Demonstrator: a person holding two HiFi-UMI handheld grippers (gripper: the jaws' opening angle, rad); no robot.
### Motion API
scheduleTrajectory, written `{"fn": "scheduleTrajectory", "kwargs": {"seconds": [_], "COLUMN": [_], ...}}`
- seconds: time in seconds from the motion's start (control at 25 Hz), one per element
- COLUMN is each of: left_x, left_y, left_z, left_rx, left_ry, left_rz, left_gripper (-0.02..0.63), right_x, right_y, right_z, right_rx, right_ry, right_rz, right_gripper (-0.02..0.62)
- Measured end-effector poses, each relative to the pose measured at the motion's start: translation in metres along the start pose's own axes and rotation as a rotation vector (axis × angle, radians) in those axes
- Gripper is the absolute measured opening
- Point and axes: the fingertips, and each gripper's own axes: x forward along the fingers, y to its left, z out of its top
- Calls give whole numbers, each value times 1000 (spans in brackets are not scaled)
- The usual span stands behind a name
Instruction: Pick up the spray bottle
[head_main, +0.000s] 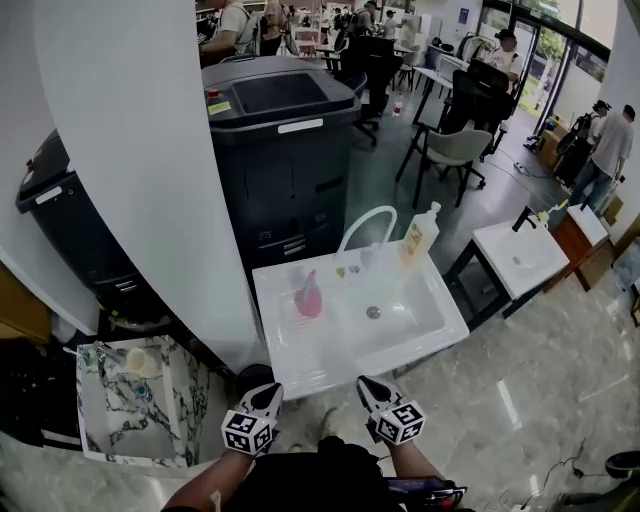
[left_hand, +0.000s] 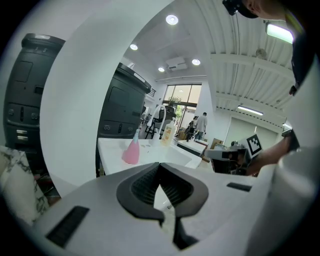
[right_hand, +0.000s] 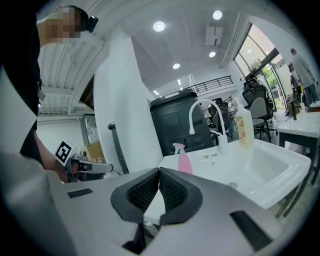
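Note:
The pink spray bottle (head_main: 308, 297) stands upright on the left ledge of the white sink (head_main: 300, 375), left of the basin. It also shows in the left gripper view (left_hand: 131, 150) and the right gripper view (right_hand: 183, 159), still far ahead of both jaws. My left gripper (head_main: 268, 396) and right gripper (head_main: 371, 388) hover side by side just short of the sink's near edge. Each is shut, pads meeting with nothing between them (left_hand: 159, 167) (right_hand: 159, 173).
A curved white faucet (head_main: 366, 226) and a yellowish soap bottle (head_main: 420, 236) stand at the sink's back. Behind it are a big black bin (head_main: 285, 140) and a white pillar (head_main: 130, 160). A marble-patterned basin (head_main: 135, 405) is at left, another white sink (head_main: 520, 256) at right.

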Motion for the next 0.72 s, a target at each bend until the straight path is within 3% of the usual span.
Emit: {"fn": "scheduleTrajectory", "kwargs": {"seconds": [0.28,0.72], "left_x": [43,85], "left_y": [12,25], "left_z": [23,48], "left_rx": [4,-23], "left_ry": [2,13], "left_rz": [32,151], "left_gripper": [8,8], "right_x": [38,100], "right_y": [-47,-84], "right_z": [17,37], "right_rx": [5,-53], "right_ry": [9,74], "right_rz": [30,179], "right_gripper": [26,26]}}
